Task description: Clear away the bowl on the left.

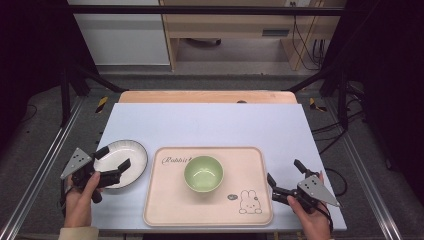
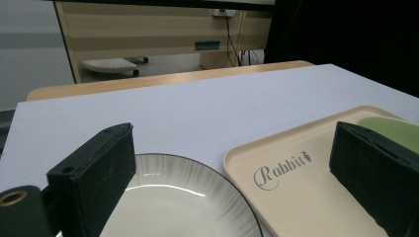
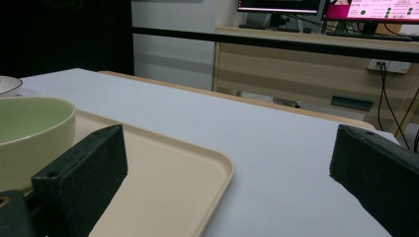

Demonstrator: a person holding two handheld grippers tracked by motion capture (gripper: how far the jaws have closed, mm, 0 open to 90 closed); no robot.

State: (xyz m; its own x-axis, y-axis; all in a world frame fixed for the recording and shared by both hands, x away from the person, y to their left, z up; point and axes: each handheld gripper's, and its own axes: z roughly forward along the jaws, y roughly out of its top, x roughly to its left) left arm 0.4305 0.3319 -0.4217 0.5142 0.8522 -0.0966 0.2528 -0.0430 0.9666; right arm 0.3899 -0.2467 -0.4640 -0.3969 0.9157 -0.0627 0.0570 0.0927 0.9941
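A pale bench (image 1: pixel 210 125) carries a beige tray (image 1: pixel 170 200) with a green bowl (image 1: pixel 203 173) at its middle. A white plate (image 1: pixel 132 150) lies just left of the tray. The left gripper (image 1: pixel 114 159) hovers over the plate, jaws spread and empty. The right gripper (image 1: pixel 285 176) sits beside the tray's right edge, likewise released.

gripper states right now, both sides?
Left gripper: open, holding nothing, jaws over the white plate.
Right gripper: open, holding nothing, beside the tray.
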